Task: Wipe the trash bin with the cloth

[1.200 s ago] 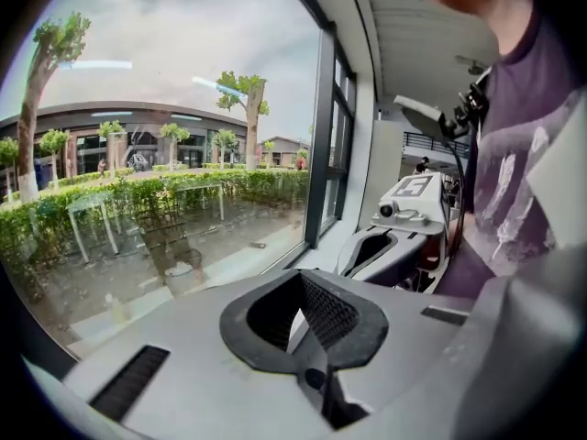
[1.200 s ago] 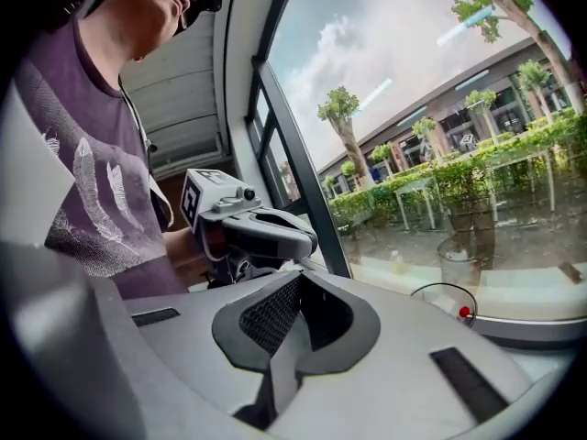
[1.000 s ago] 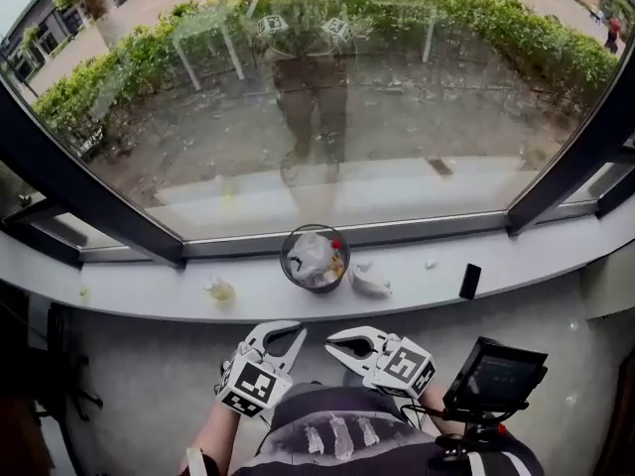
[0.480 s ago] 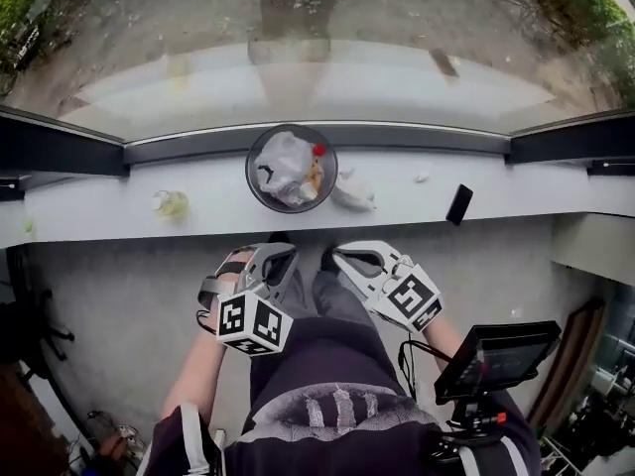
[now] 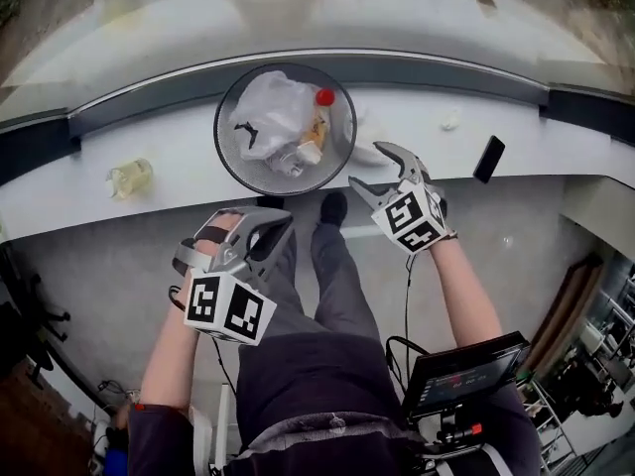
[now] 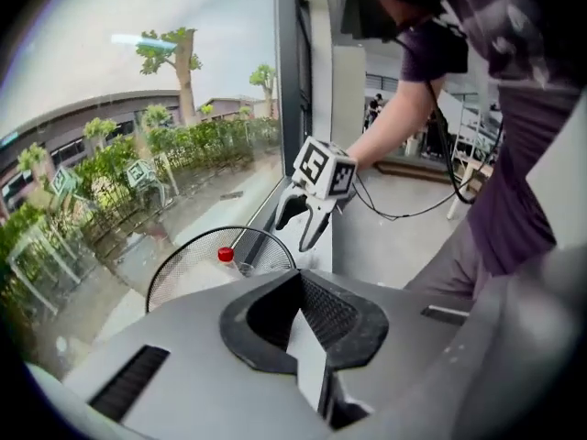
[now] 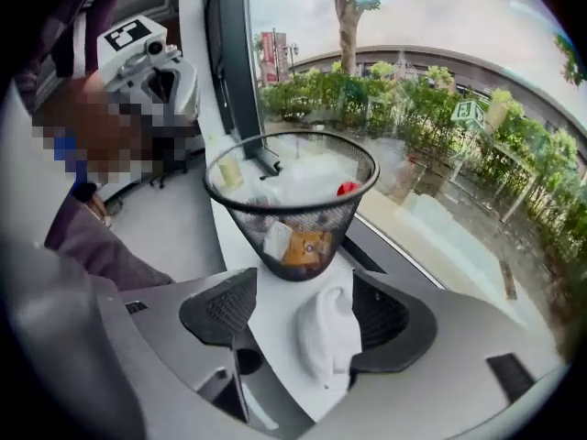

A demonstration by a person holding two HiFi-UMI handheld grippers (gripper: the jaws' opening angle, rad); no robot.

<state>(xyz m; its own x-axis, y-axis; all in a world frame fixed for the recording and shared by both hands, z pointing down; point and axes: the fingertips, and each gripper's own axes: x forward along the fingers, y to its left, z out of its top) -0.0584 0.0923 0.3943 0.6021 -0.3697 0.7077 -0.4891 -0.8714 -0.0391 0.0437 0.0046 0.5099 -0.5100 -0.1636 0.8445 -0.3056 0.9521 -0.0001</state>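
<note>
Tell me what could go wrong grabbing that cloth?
The right gripper has just been opening its jaws around the cloth, not pinching it. The cloth lies close to one jaw, so the grip might catch only an edge. The full trash bin stands beside it, near the edge of the ledge; a bump could tip it.

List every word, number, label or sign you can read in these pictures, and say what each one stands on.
No word or number is readable.
Cubes on the left gripper and right gripper: square black-and-white patterns, no letters.
Red sign and green sign outside the window: too small.
Orange packet in the trash bin: print blurred.
Screen: blurred.
</note>
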